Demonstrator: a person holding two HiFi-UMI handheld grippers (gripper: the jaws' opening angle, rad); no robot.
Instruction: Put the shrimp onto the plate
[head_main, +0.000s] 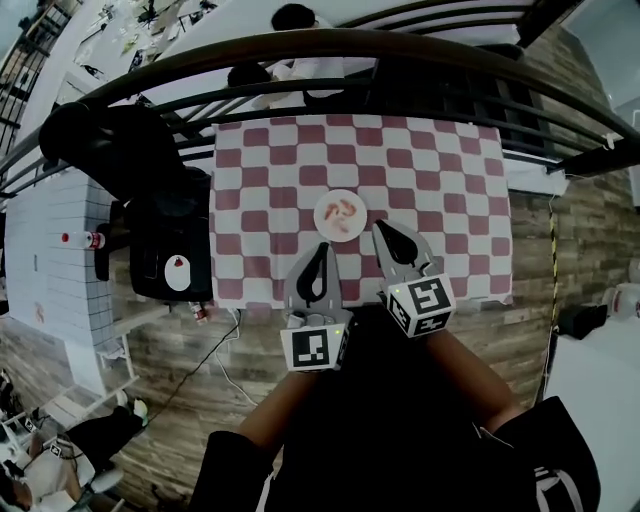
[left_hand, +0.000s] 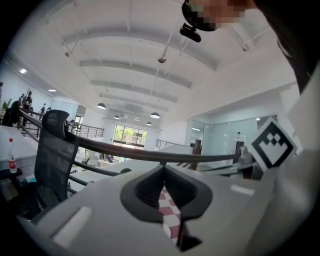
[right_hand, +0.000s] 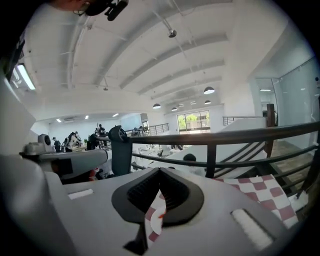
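Left gripper (head_main: 321, 250), lower centre: jaws pressed together, empty. Shrimp (head_main: 344, 213) lie on the white plate (head_main: 322, 217) mid-frame on the checked tablecloth (head_main: 440, 180). They're probably light, soft and slick, so pinch gently across the thick mid-body. Right gripper (head_main: 383, 232), just right of the plate: jaws closed too, holding nothing.

Head cam: high over the tabletop (head_main: 440, 190), facing steeply down, far off; my left tool (head_main: 322, 248) and right tool (head_main: 381, 228) sit at bottom centre. Both tool cams ride low behind their jaws, pitched up, mostly ceiling (left_hand: 150, 45). All three share the railing (head_main: 330, 45) and checked tabletop. Each tool cam catches the other tool at its edge.
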